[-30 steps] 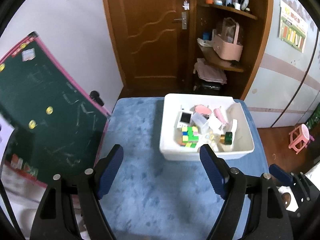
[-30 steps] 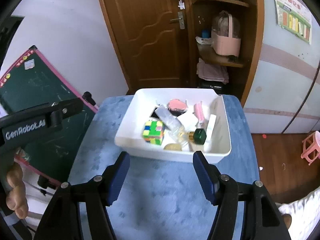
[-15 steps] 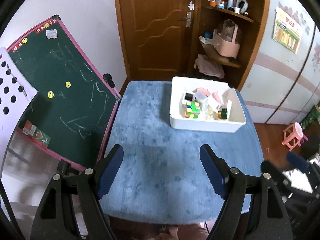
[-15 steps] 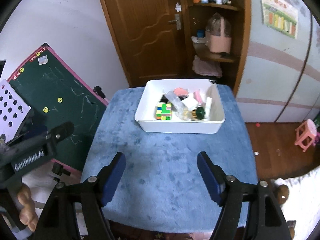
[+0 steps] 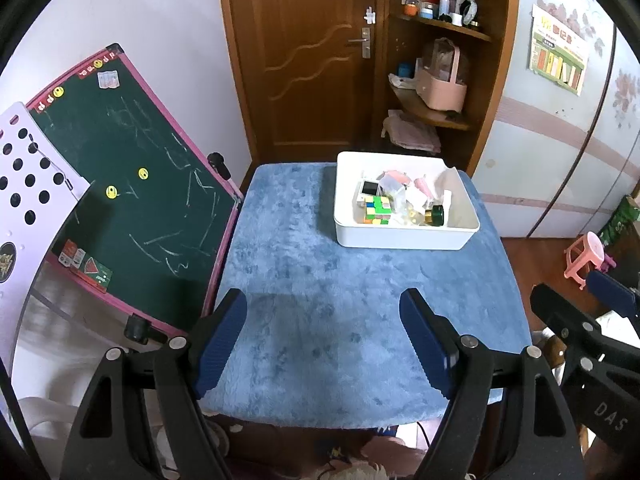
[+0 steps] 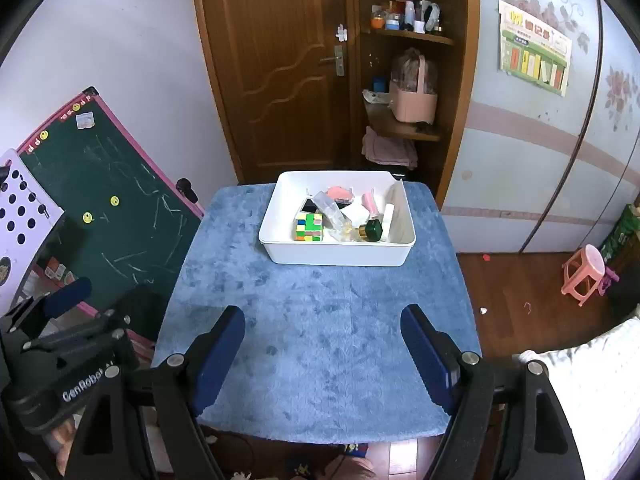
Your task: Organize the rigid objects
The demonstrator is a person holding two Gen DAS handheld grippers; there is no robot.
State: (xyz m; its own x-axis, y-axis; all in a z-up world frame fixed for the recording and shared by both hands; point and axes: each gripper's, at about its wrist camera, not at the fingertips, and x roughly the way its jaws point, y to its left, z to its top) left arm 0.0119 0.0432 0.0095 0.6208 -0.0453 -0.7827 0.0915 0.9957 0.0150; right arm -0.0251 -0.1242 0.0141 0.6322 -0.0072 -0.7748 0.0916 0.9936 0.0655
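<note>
A white bin [image 5: 404, 237] [image 6: 340, 257] stands at the far end of the blue plush table [image 5: 340, 300] [image 6: 320, 320]. In it lie a colourful puzzle cube [image 5: 376, 210] [image 6: 309, 227], a dark green bottle cap [image 5: 437, 215] [image 6: 374, 230], a pink item [image 6: 340, 192] and several small white pieces. My left gripper [image 5: 324, 344] is open and empty, held high over the table's near edge. My right gripper [image 6: 322, 354] is open and empty, also far back from the bin.
A green chalkboard with a pink frame [image 5: 132, 184] [image 6: 100, 208] leans at the table's left. A wooden door [image 5: 304, 52] and corner shelves with a pink basket [image 5: 440, 88] stand behind. A pink stool [image 6: 582, 274] is on the floor at right.
Both grippers have pulled back and up from the bin, which now looks small and far. Both stay open and empty.
</note>
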